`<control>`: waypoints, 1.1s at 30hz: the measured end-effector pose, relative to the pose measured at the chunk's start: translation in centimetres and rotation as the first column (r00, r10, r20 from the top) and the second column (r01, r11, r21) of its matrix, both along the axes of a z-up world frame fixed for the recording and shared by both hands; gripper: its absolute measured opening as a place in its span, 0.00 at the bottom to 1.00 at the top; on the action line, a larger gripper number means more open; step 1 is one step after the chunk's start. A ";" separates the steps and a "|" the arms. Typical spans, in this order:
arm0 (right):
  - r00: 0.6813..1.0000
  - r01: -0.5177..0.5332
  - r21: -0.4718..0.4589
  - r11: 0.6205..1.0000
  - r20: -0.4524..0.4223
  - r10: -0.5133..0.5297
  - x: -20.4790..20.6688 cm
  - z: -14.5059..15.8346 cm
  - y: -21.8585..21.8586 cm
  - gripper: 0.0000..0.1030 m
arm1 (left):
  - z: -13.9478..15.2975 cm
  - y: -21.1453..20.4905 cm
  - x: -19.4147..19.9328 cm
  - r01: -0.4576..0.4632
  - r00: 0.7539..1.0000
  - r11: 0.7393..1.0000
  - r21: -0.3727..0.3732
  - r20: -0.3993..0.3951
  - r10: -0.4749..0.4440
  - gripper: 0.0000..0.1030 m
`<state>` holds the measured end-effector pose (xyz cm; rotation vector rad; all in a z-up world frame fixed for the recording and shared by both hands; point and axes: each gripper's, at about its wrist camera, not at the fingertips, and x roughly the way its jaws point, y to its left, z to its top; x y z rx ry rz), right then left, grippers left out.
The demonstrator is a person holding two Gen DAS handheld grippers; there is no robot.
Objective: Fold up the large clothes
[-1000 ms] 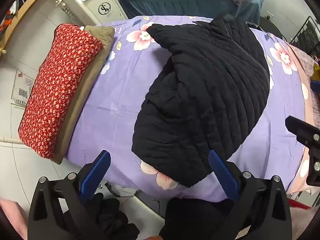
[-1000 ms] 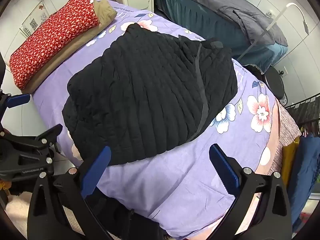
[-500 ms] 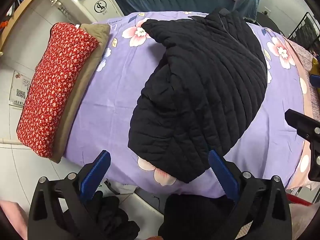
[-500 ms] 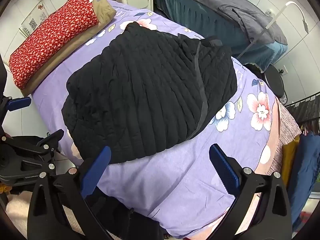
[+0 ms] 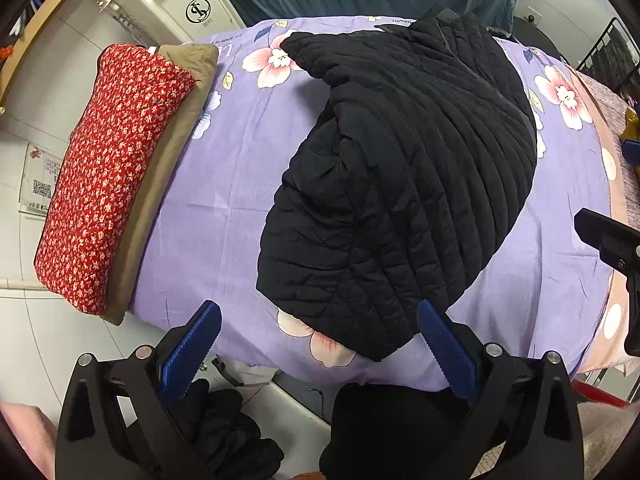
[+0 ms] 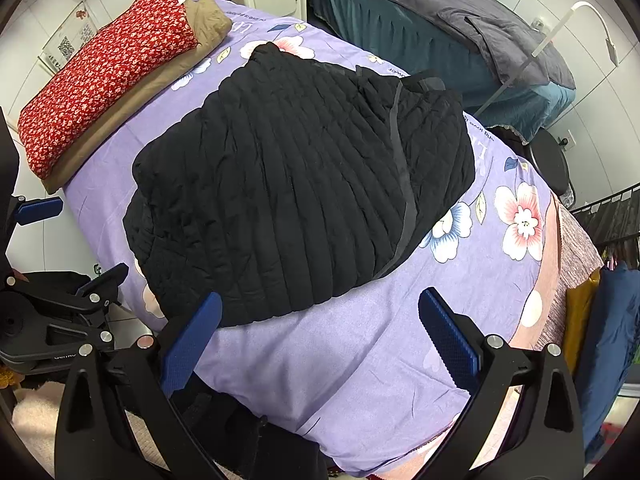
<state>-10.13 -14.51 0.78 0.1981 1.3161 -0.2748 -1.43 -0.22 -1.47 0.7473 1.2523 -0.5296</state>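
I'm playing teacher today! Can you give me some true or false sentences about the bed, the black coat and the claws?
1. The black coat lies on the purple flowered sheet. True.
2. The left claw is pinching the coat. False: it is open and holds nothing.
3. The red flowered pillow sits on top of the coat. False: it lies apart, at the bed's end, on a tan cushion.
4. The right claw is open. True.

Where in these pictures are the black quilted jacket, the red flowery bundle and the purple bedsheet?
black quilted jacket [image 6: 304,196], right wrist view, middle of its quilted back.
red flowery bundle [image 5: 108,176], left wrist view, middle of its top face.
purple bedsheet [image 6: 360,352], right wrist view, bare patch near the front edge.
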 end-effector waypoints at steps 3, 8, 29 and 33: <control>1.000 0.000 0.000 1.000 0.000 0.000 0.0 -0.1 0.0 0.94 | -0.1 0.0 0.0 0.000 1.000 1.000 0.001 -0.001 0.000 0.94; 1.000 0.000 0.000 1.000 0.000 0.000 0.0 -0.1 0.0 0.94 | -0.2 0.3 0.2 -0.003 1.000 1.000 0.003 0.002 0.003 0.94; 1.000 0.005 0.000 1.000 0.000 -0.005 -0.3 -0.1 -0.1 0.94 | 0.4 0.2 -0.3 0.007 0.999 1.000 0.017 0.032 -0.007 0.94; 1.000 0.010 0.002 1.000 0.005 -0.010 -0.5 0.0 -0.3 0.94 | 0.6 0.2 -0.4 0.014 0.999 1.000 0.019 0.036 -0.014 0.94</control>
